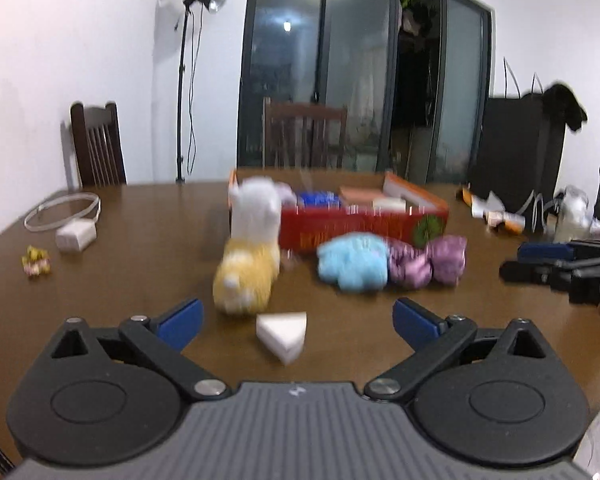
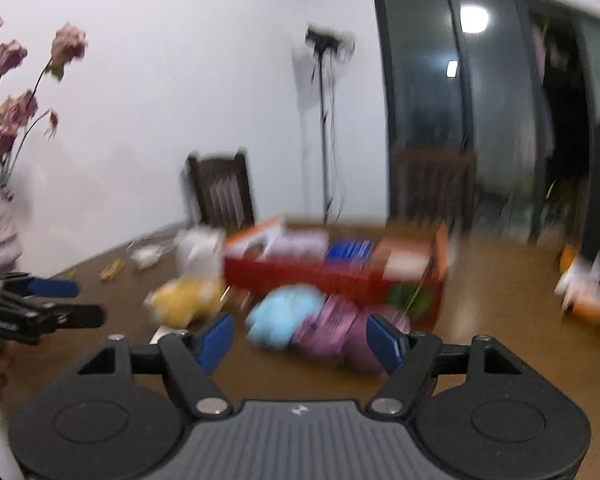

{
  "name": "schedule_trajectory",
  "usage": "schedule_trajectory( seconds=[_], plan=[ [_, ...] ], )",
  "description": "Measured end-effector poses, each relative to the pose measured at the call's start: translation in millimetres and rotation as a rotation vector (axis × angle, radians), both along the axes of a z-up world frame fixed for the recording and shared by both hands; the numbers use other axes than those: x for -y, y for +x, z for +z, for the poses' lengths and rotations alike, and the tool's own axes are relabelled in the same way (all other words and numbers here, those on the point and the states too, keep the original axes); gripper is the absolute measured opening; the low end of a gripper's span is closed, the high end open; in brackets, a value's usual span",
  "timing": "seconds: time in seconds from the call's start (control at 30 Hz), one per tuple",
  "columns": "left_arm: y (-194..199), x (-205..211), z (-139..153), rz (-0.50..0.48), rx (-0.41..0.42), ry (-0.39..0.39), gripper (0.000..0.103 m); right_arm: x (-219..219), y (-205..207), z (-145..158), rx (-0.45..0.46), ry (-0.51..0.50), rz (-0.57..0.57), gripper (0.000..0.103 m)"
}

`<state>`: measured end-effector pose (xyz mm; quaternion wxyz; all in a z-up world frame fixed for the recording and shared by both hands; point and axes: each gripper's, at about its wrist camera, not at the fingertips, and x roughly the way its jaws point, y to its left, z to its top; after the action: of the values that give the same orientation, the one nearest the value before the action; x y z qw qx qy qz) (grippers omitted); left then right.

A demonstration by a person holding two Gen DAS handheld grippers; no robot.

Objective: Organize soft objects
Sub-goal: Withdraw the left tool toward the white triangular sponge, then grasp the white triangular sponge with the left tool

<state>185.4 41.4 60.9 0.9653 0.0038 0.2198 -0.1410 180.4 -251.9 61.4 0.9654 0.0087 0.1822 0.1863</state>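
Both our grippers, left (image 1: 296, 320) and right (image 2: 300, 340), gape empty. The yellow plush toy (image 1: 246, 276) lies at eleven o'clock, before the red box (image 1: 364, 228); seemingly light and squashy, so we pinch its belly.

**Handheld gripper units: appearance**

Left gripper (image 1: 298, 316): black linkage arms on round black housings, silver pivot screws, ribbed grey centre plate bearing a small white mark, blue fingertip pads (image 1: 180, 317). Right gripper (image 2: 300, 340): same build, same blue pads (image 2: 216, 338). White lettering on the side of each body; illegible.
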Motion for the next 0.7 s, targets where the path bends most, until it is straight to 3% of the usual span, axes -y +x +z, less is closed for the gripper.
schedule_trajectory(
  seconds=[0.13,0.23,0.37,0.43,0.47,0.5,0.57,0.7],
  plan=[
    [11,3,-16,0.022,-0.061,0.032,0.103,-13,3,-19,-0.058,-0.063,0.015,0.073],
    [26,4,-23,0.036,-0.085,0.019,0.102,-14,11,-15,-0.057,-0.039,-0.006,0.073],
    [48,10,-32,0.068,-0.137,0.030,0.080,-23,25,-13,-0.058,-0.040,0.012,0.073],
    [59,14,-38,0.088,-0.164,0.042,0.075,-27,32,-16,-0.068,-0.050,0.022,0.073],
    [64,15,-41,0.096,-0.177,0.044,0.068,-30,36,-18,-0.074,-0.049,0.028,0.073],
    [67,16,-43,0.094,-0.185,0.043,0.050,-32,40,-19,-0.079,-0.048,0.035,0.073],
    [72,15,-46,0.053,-0.198,0.024,0.028,-39,48,-18,-0.082,-0.049,0.051,0.073],
    [65,0,-41,0.040,-0.166,-0.003,0.027,-57,70,-13,-0.059,-0.078,0.088,0.071]
  ],
)
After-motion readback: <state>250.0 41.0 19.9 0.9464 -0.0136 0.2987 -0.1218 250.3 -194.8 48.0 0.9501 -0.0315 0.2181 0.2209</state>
